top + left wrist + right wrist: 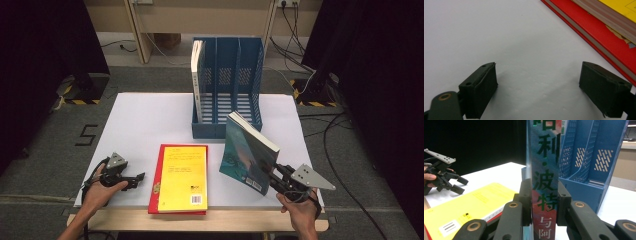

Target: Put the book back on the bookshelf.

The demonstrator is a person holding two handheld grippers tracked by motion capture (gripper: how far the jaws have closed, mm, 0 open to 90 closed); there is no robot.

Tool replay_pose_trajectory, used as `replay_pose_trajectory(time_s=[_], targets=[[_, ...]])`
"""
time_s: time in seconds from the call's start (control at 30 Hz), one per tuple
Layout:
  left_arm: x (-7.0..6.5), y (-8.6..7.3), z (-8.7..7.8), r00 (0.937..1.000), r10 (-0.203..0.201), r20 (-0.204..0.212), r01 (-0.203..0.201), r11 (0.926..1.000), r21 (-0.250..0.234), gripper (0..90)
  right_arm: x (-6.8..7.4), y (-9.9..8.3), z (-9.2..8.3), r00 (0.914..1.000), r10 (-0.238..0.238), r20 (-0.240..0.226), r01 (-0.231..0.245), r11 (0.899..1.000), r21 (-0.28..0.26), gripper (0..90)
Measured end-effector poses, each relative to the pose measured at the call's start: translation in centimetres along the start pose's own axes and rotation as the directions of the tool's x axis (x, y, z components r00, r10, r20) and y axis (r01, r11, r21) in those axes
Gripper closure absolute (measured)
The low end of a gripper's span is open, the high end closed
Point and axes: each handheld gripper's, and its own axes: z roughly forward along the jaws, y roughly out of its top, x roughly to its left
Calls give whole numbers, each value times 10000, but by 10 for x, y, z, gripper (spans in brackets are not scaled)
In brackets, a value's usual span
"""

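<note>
Between right tool pads: teal book spine, clamped, tilted upright; left tool wide, empty.

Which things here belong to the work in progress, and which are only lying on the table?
In use:
- teal book, clamped upright in the right gripper
- blue file rack, just behind it

Lying about:
- yellow book on a red book
- white book already in the rack
</note>
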Motion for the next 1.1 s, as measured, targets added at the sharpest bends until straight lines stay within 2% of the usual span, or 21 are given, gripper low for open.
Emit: replay_pose_trajectory(time_s=[0.17, 0.23, 0.27, 0.33, 0.53, 0.7, 0.93, 1.1], targets=[[0, 0, 0, 10000, 1, -1, -1, 10000, 2, 137, 2, -4, -6, 9999, 9, -160, -11, 10000, -85, 726], [0, 0, 0, 10000, -17, 2, 17, 10000, -7, 137, 2, -5, -6, 9999, 99, 17, -99, 9999, -121, 700], [0, 0, 0, 10000, -20, 2, 20, 10000, -8, 137, 2, -6, -5, 9997, 197, 136, -196, 9997, -123, 672], [0, 0, 0, 10000, -17, 2, 17, 10000, -6, 137, 1, -7, -2, 9995, 313, 62, -312, 9994, -143, 635], [0, 0, 0, 10000, -28, 10, 28, 10000, 3, 136, 3, -9, 12, 9991, 385, -148, -387, 9992, -107, 598], [0, 0, 0, 10000, -30, 9, 30, 10000, 6, 136, 2, -8, 24, 9972, 609, -438, -624, 9975, -328, 596], [0, 0, 0, 10000, -28, 8, 28, 10000, 8, 135, 1, -8, 32, 9978, 544, -368, -558, 9977, -378, 597], [0, 0, 0, 10000, -31, 14, 31, 10000, 14, 135, -1, -8, 34, 9972, 671, -333, -685, 9967, -428, 599]])
